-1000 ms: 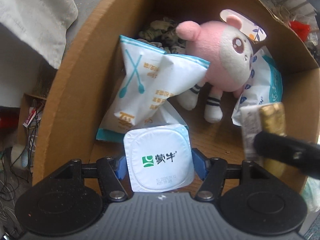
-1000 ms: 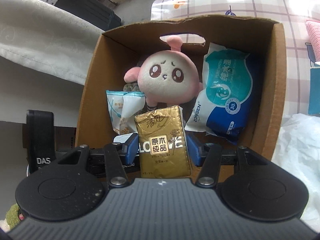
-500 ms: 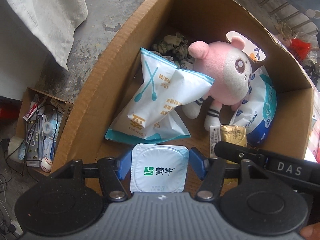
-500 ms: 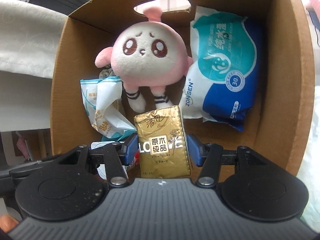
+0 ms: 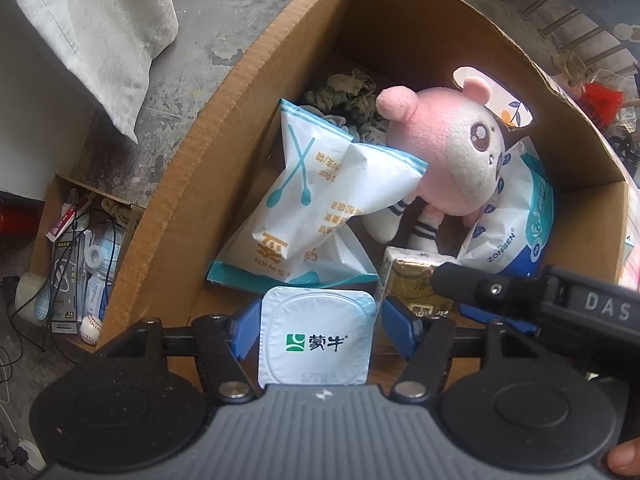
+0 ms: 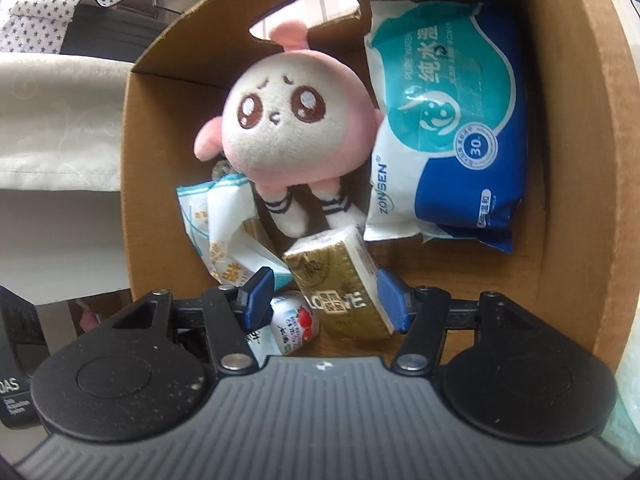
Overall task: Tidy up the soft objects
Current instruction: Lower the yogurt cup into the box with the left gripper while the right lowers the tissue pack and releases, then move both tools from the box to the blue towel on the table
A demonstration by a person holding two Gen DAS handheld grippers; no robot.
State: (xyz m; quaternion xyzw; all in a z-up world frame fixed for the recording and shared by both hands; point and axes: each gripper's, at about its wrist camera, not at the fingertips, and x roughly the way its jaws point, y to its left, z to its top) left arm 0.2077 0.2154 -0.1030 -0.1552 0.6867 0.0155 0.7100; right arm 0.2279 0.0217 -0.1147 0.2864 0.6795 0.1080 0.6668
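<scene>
A cardboard box (image 5: 180, 200) holds a pink plush (image 5: 452, 160), a cotton swab bag (image 5: 316, 196) and a blue wet wipes pack (image 6: 452, 120). My left gripper (image 5: 318, 332) points down into the box. Its jaws are opening, and a white yogurt cup (image 5: 316, 340) sits between them with the pads just off its rim. My right gripper (image 6: 324, 296) is opening too. The gold tissue pack (image 6: 340, 284) lies tilted on the box floor between its jaws, clear of the left pad. The cup (image 6: 290, 322) stands beside that pack.
Dark crumpled fabric (image 5: 344, 92) lies in the box's far corner. A white cloth (image 5: 100, 20) hangs left of the box, above a small carton of clutter (image 5: 72, 248) on the concrete floor. A fingertip (image 5: 624, 456) shows at the bottom right.
The right gripper sank into the box and its jaws widened; the tissue pack tipped over onto the floor. The left jaws spread off the yogurt cup, which now looks smaller and farther away.
</scene>
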